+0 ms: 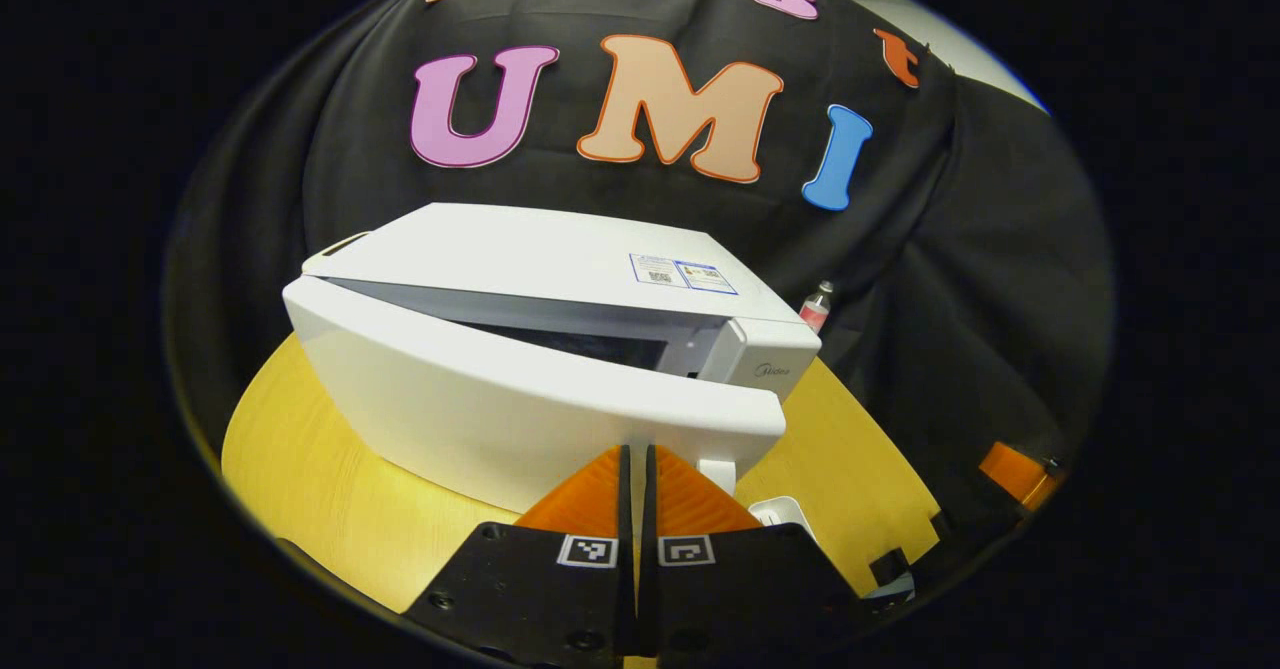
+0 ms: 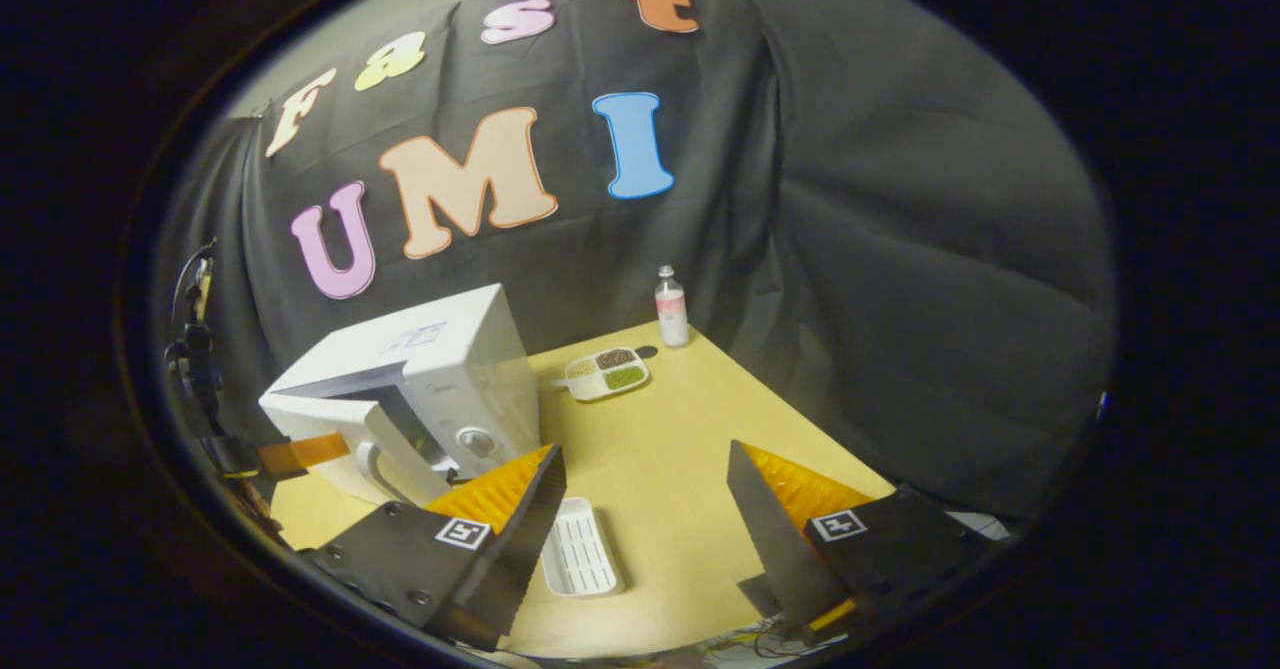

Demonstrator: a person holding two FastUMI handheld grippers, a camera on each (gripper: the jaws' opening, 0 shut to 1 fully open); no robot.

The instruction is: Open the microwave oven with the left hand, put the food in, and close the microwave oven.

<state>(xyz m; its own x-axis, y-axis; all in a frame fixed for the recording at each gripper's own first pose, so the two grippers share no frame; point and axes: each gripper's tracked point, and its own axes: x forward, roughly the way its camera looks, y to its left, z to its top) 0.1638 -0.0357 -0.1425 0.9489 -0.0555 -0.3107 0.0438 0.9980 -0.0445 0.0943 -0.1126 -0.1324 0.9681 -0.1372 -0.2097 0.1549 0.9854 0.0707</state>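
Observation:
The white microwave (image 1: 560, 249) stands on the yellow table with its door (image 1: 480, 399) swung partly out, leaving a dark gap along the top. My left gripper (image 1: 637, 451) is shut, its tips against the door's lower front edge just left of the white handle (image 1: 718, 473). In the right gripper view, the microwave (image 2: 450, 359) is at the left with the door (image 2: 330, 434) ajar and the left gripper (image 2: 300, 454) beside it. A white divided dish of brown and green food (image 2: 605, 372) lies behind the microwave's right side. My right gripper (image 2: 645, 459) hangs open over the table, holding nothing.
A small bottle (image 2: 670, 307) stands at the table's far corner by the black cloth; the bottle (image 1: 817, 306) also peeks out behind the microwave. A white ridged tray (image 2: 580, 549) lies on the table (image 2: 680, 419) under my right gripper's left finger.

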